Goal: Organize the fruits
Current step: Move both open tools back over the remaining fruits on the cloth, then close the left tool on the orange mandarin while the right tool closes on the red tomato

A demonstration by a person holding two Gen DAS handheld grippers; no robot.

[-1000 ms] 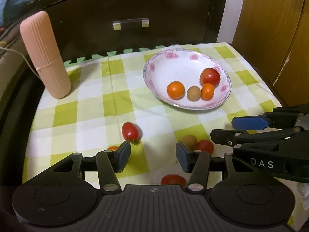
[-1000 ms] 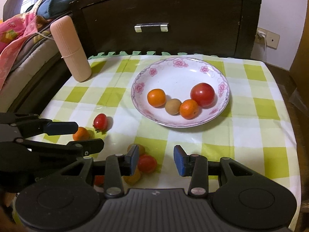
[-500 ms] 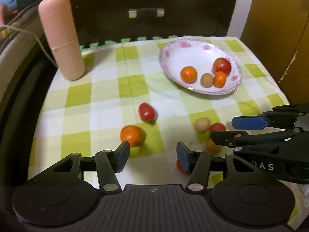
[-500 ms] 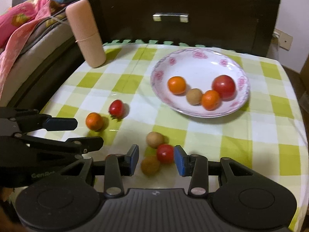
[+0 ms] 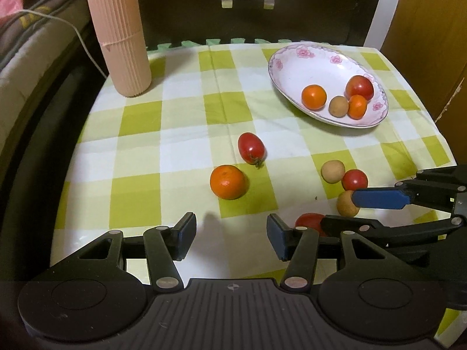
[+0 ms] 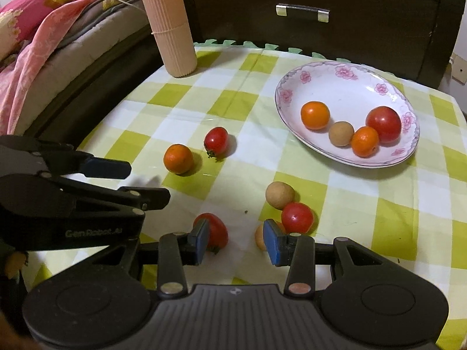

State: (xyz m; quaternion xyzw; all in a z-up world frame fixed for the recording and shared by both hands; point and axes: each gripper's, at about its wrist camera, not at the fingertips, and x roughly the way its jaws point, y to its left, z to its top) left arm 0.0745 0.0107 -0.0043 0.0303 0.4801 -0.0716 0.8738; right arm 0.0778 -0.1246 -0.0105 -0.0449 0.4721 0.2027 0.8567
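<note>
The orange (image 5: 228,182) lies just ahead of the gaping left hand-held gripper (image 5: 230,233).

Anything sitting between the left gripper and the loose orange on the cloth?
No. In the left wrist view, only bare checked tablecloth lies between the open left gripper and the orange, which sits just ahead of the fingertips.

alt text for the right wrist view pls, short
The open right tool hovers low over a green-checked tablecloth among loose fruit, a red tomato by its left finger. A floral plate beyond holds four fruits; the open left tool enters from the left.
</note>
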